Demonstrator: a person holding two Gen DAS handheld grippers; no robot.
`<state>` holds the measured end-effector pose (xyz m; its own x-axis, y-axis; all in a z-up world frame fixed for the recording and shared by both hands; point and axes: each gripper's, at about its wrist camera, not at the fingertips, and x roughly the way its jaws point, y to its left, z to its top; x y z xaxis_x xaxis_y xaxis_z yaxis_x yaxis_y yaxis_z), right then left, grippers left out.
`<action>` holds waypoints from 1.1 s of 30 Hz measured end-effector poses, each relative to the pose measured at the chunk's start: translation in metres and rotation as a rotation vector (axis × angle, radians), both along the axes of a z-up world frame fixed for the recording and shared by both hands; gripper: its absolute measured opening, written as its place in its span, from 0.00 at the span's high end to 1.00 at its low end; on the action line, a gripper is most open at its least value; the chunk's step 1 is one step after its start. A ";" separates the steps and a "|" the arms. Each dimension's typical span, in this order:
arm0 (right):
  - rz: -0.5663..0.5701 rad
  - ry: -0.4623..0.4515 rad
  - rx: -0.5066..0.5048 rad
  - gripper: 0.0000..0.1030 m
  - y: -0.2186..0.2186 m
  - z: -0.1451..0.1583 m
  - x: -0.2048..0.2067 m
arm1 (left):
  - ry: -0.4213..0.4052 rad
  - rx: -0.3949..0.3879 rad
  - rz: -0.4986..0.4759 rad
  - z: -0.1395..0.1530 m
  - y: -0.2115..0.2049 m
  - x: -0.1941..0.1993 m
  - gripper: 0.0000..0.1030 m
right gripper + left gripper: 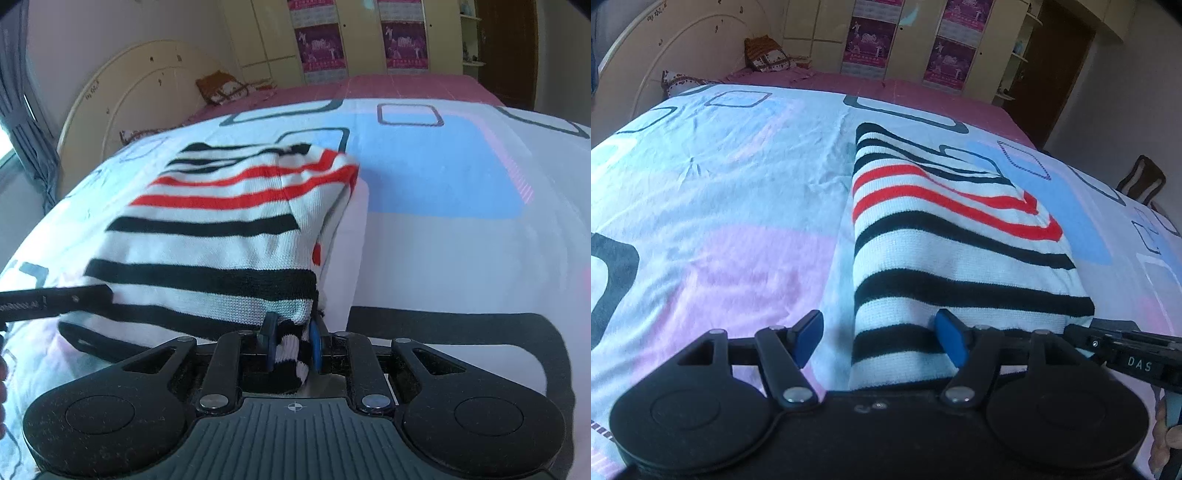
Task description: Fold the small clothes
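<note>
A white garment (pixel 945 236) banded with black and red stripes is noted. The bedsheet (pixel 713 206) is patterned white, pink and blue with dark rectangles.

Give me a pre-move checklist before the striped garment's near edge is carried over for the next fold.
1. Right gripper shut on the striped garment: ok, fabric is pinched between its fingers.
2. Left gripper gripping the garment's near edge: not ok, it is open, with fabric only between the fingers.
3. Garment lying flat on the bedsheet: not ok, the far corner is rumpled.
4. Sheet beyond the garment free of other items: ok.
5. Layers aligned underneath: cannot tell.
</note>
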<state>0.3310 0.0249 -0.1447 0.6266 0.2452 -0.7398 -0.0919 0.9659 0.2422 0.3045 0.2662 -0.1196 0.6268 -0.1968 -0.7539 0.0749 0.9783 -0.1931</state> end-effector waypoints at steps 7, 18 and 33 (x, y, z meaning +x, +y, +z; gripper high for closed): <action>0.013 0.035 0.045 0.60 -0.009 0.000 0.001 | 0.031 0.042 0.073 0.011 -0.005 -0.006 0.14; 0.043 -0.030 0.073 0.32 -0.023 0.044 -0.063 | 0.000 0.184 0.155 0.056 -0.034 -0.065 0.00; 0.123 -0.237 0.034 0.22 -0.027 0.136 -0.236 | -0.187 0.255 0.161 0.148 -0.082 -0.233 0.00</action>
<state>0.0952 -0.0023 -0.0091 0.7454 0.3526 -0.5658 -0.2662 0.9355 0.2323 0.0713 0.1841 0.0282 0.7666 0.0958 -0.6350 -0.0733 0.9954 0.0616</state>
